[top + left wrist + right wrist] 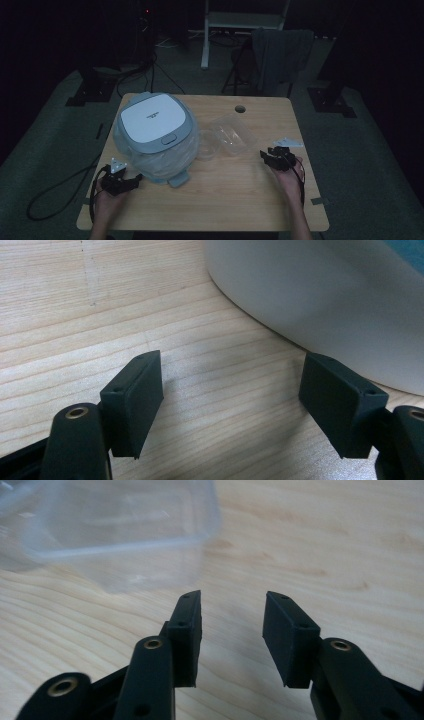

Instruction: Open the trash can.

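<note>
High view: light wooden table (230, 195) in a dark room. A big round white appliance w/ a grey-rimmed flat lid (154, 131) sits on the left half, a grey tab at its near edge. Right of it, touching or nearly so, a small round clear plastic cup (207, 145), then a clear rectangular plastic container (232, 134) lying at an angle near the table's centre. A cable hole sits at the far edge.

Left claw (131, 181) rests low at the near-left of the table, held in the person's left hand, pointing right toward the appliance's base, just beside it. In the left gripper view, left claw (232, 407) has its jaws wide apart w/ nothing between them, bare wood under the gap; the appliance's white curved wall (320, 300) fills the far right, close to the right-hand jaw but whether it touches I can't tell.

Right claw (267, 156) is at the right side of the table, in the right hand, pointing left toward the clear container, near it but apart. In the right gripper view, right claw (232, 630) has its jaws partly apart, a moderate gap, narrower than the left's, holding nothing; pads press on nothing, only table grain shows between them. The clear container (120, 535) lies just beyond the tips, far-left, its corner nearest the left-hand jaw, not touched.
</note>
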A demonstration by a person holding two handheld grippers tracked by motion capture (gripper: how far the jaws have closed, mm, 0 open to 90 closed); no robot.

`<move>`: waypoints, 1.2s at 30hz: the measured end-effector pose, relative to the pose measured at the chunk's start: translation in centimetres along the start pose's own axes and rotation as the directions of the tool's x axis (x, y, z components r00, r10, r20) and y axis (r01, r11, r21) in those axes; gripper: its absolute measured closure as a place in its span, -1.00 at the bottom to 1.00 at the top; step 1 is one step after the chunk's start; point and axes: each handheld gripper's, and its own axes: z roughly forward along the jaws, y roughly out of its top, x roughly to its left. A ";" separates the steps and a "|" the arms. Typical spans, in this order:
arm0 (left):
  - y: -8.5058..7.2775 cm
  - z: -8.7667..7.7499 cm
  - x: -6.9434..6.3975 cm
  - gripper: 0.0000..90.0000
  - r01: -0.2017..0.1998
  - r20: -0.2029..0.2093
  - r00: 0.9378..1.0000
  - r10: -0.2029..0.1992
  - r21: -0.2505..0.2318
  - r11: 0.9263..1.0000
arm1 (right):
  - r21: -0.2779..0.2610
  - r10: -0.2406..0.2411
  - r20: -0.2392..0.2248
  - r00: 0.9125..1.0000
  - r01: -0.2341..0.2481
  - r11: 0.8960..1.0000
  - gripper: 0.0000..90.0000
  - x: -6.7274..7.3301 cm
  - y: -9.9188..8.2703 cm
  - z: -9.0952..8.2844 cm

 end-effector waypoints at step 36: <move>0.0 0.1 0.0 -0.41 -0.004 0.001 1.000 0.004 -0.001 1.000 | -0.288 -0.428 -0.319 0.846 0.343 0.894 1.00 17.4 13.9 -6.4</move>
